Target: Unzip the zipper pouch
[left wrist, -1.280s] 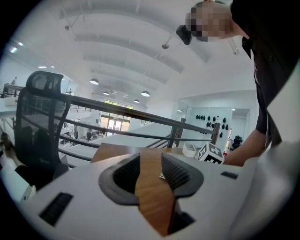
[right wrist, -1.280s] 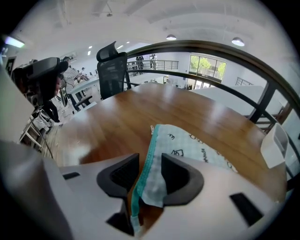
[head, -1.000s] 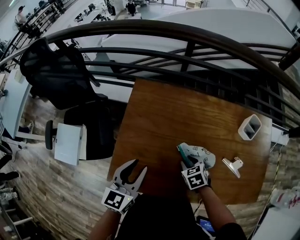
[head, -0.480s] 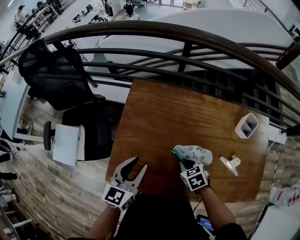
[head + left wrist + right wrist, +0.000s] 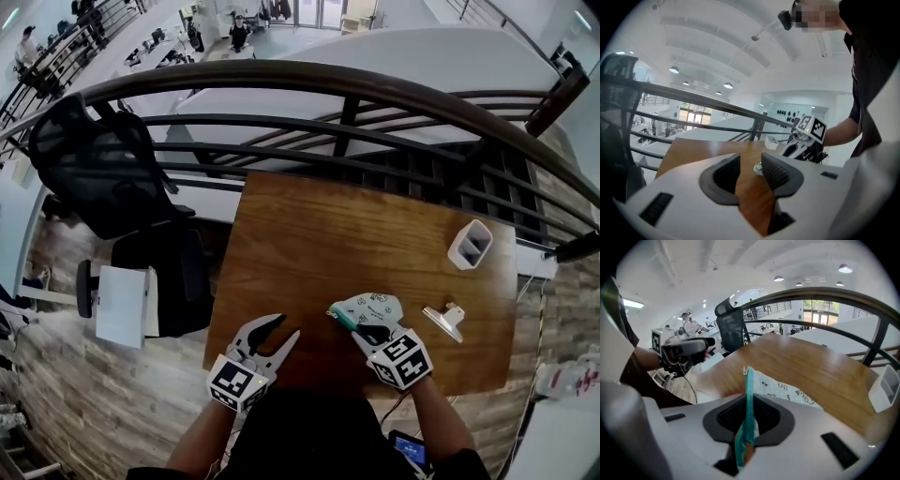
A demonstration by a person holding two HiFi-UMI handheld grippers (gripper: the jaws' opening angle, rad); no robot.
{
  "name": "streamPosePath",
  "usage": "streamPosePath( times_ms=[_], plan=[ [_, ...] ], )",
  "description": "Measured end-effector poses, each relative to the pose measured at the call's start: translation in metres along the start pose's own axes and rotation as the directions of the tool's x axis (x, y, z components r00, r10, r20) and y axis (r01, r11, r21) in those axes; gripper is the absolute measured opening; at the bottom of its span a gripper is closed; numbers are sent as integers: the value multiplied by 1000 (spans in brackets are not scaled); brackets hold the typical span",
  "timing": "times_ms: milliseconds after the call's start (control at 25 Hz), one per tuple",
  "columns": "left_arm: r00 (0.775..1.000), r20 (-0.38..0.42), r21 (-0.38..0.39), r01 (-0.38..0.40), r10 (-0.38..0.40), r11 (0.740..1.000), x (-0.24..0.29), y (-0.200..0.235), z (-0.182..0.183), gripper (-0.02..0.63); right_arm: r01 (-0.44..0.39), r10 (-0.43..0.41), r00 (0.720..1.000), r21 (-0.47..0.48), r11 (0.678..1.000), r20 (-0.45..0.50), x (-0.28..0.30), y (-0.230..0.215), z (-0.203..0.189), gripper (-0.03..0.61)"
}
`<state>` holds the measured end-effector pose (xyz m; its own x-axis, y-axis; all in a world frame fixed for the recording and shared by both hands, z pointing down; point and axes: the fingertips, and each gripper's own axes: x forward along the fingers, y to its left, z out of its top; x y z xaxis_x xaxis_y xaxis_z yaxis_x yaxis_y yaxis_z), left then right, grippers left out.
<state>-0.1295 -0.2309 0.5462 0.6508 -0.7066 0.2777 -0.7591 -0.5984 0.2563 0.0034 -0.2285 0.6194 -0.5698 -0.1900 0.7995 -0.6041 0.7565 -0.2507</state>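
Note:
The zipper pouch [image 5: 373, 307] is white with black doodles and a teal zipper edge [image 5: 749, 394]. It hangs just above the wooden table [image 5: 328, 234], near its front edge. My right gripper [image 5: 355, 324] has just been closing and is now shut on that teal edge, which stands upright between the jaws in the right gripper view [image 5: 749, 417]. My left gripper [image 5: 284, 329] stands open and holds nothing, to the left of the pouch at the table's front edge. In the left gripper view the pouch [image 5: 758, 168] shows small beyond the open jaws [image 5: 750, 171].
A white two-slot holder [image 5: 471, 246] stands at the table's right. A metal binder clip [image 5: 442, 319] lies right of the pouch. A dark railing [image 5: 375, 94] curves behind the table. A black office chair [image 5: 141, 234] stands to the left.
The right gripper has closed on the pouch's teal edge and lifted it off the table. The left gripper has shifted a little toward the pouch.

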Motion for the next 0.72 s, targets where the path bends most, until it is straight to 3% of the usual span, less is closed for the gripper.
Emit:
streamPosePath(
  times_ms=[120,320,560,720],
  plan=[
    [996,-19,53,88,-87,995,10,-16,1,147,-17,17,999,-3,1000,40,-22,8,5,35],
    [971,-58,135,236,-230,962,23,-44,0,147,-54,59,995,-62,997,86,-54,20,10,34],
    [918,-91,169,396,-386,902,29,-82,6,149,-191,207,969,-115,975,138,-91,41,15,34],
    [881,-128,166,472,-455,866,30,-108,5,189,-269,293,945,-165,949,146,-114,55,13,34]
  ],
)
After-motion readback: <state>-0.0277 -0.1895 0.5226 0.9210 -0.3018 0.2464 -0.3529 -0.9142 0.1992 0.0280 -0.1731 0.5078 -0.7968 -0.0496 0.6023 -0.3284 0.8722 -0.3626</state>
